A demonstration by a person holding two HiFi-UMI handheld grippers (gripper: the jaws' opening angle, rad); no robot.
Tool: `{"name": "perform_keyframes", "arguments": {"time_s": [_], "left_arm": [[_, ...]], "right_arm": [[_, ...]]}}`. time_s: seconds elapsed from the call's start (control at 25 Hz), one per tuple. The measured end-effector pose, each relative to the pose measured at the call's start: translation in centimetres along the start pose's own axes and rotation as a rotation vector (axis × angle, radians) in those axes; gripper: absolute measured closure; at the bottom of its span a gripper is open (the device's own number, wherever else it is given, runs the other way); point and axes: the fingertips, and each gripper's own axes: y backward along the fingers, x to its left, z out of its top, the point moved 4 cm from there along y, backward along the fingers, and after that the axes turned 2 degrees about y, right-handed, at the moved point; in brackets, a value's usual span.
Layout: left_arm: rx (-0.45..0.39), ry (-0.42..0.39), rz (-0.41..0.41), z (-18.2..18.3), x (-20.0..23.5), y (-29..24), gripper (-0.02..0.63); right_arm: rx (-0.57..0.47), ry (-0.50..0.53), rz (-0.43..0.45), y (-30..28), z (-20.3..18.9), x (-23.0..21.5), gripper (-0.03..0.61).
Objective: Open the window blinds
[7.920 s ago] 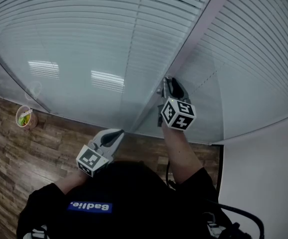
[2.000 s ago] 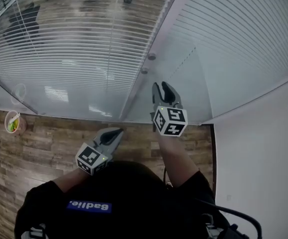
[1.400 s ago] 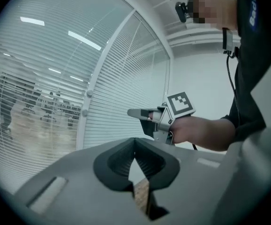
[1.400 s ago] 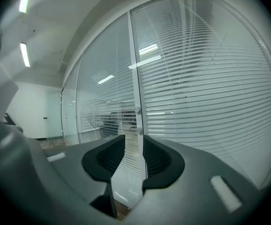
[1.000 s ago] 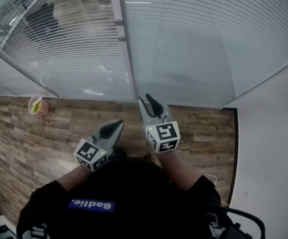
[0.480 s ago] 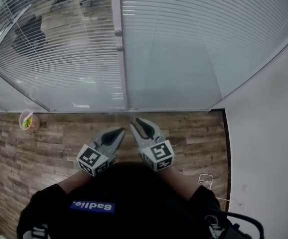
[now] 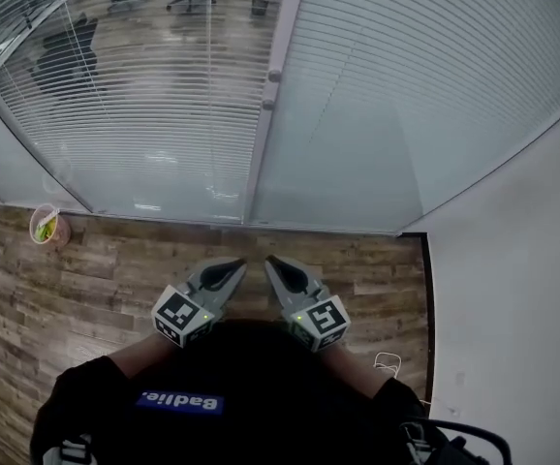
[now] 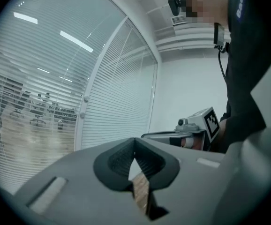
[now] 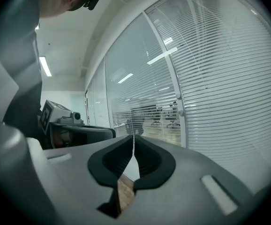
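Note:
The left pane's blinds (image 7: 144,85) have their slats turned flat, and an office shows through them. On the right pane the blinds (image 7: 396,85) are closed and white. Two round knobs (image 7: 275,74) sit on the white post between the panes. Both grippers hang low by my body, well back from the glass. My left gripper (image 7: 232,267) is shut and empty, its tips meeting (image 8: 135,140). The jaws of my right gripper (image 7: 273,263) are closing with nothing between them, and their tips meet (image 9: 133,137). In the right gripper view the post's knobs (image 9: 179,108) stand ahead.
A wooden floor (image 7: 115,269) runs up to the glass. On it at the left stands a paper cup (image 7: 46,227) with something green inside. A white wall (image 7: 513,289) closes the right side, and a thin cable (image 7: 387,361) lies near it.
The left pane's slats, closed in the earliest frame, now let the office show. My right gripper has drawn back from the post to beside the left one, and its open jaws have closed.

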Motion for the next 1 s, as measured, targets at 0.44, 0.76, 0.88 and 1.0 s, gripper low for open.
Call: {"name": "perform_keyframes", "arguments": {"time_s": [0.44, 0.76, 0.88, 1.0], "left_arm": [[-0.016, -0.043, -0.046, 0.5, -0.1, 0.9, 0.614], [-0.010, -0.041, -0.054, 0.1, -0.4, 1.4, 0.614], [-0.006, -0.042, -0.057, 0.0, -0.5, 1.2, 0.614], [-0.001, -0.045, -0.061, 0.0, -0.6, 0.9, 0.614]], "right_arm": [[-0.004, 0.020, 0.057, -1.1, 0.0, 1.6, 0.575], [-0.012, 0.017, 0.086, -1.3, -0.6, 2.2, 0.575], [-0.015, 0.017, 0.083, -1.2, -0.6, 2.1, 0.575], [-0.012, 0.016, 0.079, -1.0, -0.7, 1.9, 0.575]]}}
